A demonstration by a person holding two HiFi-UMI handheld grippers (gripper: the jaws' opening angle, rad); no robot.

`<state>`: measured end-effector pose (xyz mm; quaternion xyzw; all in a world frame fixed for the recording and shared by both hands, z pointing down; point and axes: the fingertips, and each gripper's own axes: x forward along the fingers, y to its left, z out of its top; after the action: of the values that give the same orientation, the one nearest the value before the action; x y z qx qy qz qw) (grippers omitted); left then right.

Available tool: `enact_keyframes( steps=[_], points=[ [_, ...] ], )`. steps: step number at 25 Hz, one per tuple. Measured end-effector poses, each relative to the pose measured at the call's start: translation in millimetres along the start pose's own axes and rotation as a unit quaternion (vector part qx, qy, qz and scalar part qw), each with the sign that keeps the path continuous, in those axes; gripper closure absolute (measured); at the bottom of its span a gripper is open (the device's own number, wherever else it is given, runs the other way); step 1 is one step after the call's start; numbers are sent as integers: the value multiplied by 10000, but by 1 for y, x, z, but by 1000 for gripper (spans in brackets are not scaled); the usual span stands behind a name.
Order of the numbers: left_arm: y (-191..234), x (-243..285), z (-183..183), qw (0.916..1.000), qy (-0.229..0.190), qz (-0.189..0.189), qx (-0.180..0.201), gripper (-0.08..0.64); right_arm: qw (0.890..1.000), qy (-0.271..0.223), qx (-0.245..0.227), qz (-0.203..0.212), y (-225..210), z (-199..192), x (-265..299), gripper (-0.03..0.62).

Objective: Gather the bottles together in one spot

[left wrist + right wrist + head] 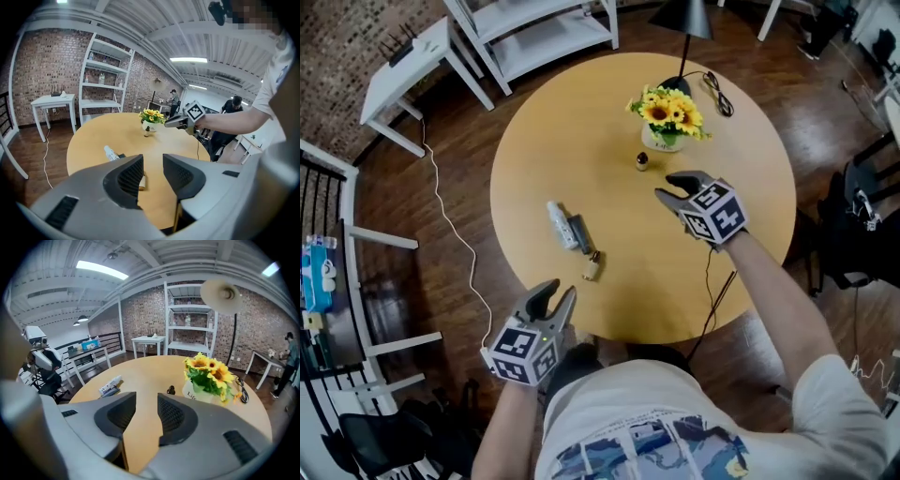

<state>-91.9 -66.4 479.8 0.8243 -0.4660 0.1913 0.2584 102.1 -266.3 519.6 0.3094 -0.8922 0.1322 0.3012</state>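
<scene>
On the round wooden table [750, 187], a white bottle [557, 223] lies on its side with a dark bottle [577, 231] right against it, and a small tan bottle [592, 267] lies just in front of them. A tiny dark bottle [641, 161] stands apart, beside the sunflower pot [668, 120]. My left gripper [560, 291] hovers at the table's near edge, open and empty; in the left gripper view the tan bottle [142, 182] shows beyond the gap. My right gripper [667, 186] hangs over the table to the right of the tiny bottle [171, 390], open, holding nothing.
A black lamp [684, 19] and its cable [718, 94] stand behind the flowers. A thin cable [710, 291] trails from my right gripper across the table's front. A white side table [403, 70] and white shelves [544, 28] stand beyond the table; chairs are at the left.
</scene>
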Motion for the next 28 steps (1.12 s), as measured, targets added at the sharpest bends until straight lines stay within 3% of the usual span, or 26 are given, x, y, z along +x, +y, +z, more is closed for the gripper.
enact_keyframes(
  steps=[2,7,11,15,20,28],
  points=[
    [3,-8,1,10000,-62,-28,49,428,9996,-132,129,-207,21,-12,-35,420],
    [3,-22,6,9986,-232,-429,184,428,9921,-513,682,-923,83,-46,-123,327],
    [-1,-39,9,9940,-293,-956,445,428,9726,-784,1461,-1630,147,-82,-182,327],
    [2,-74,-4,9902,-287,-1257,536,426,9538,-992,1957,-2053,211,-101,-210,327],
    [1,-122,-31,9876,-236,-1430,606,409,9410,-1104,2014,-2484,272,-102,-242,327],
    [3,-194,-78,9876,-179,-1498,429,399,9380,-1170,1856,-2683,342,-91,-271,327]
  ],
)
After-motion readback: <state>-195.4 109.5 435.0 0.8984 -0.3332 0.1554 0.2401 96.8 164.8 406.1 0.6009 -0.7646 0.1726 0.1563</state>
